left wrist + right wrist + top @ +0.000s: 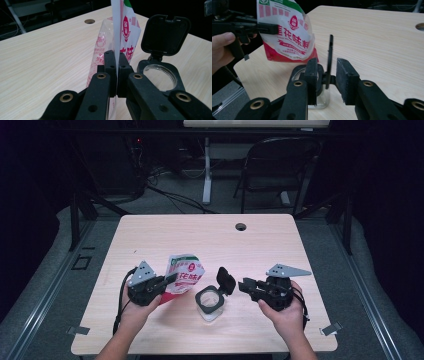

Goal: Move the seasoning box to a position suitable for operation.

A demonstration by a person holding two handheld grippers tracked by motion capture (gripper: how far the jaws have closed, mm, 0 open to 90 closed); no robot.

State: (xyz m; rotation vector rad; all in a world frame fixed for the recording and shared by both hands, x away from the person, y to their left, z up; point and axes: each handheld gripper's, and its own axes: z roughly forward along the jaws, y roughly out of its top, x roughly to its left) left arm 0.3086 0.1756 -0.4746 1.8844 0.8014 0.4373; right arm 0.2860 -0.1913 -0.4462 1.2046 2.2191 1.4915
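Hands at the desk's near edge: left gripper (pixel 167 281) pinches a seasoning pouch (pixel 185 271) above it; right gripper (pixel 327 81), jaws half-wide, straddles the jar's (pixel 210 303) raised lid (pixel 330 60).

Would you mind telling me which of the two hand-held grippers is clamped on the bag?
The left hand-held gripper: its jaws pinch the edge of the red-and-white bag. The right hand-held gripper grips nothing; its jaws flank the jar lid without touching.
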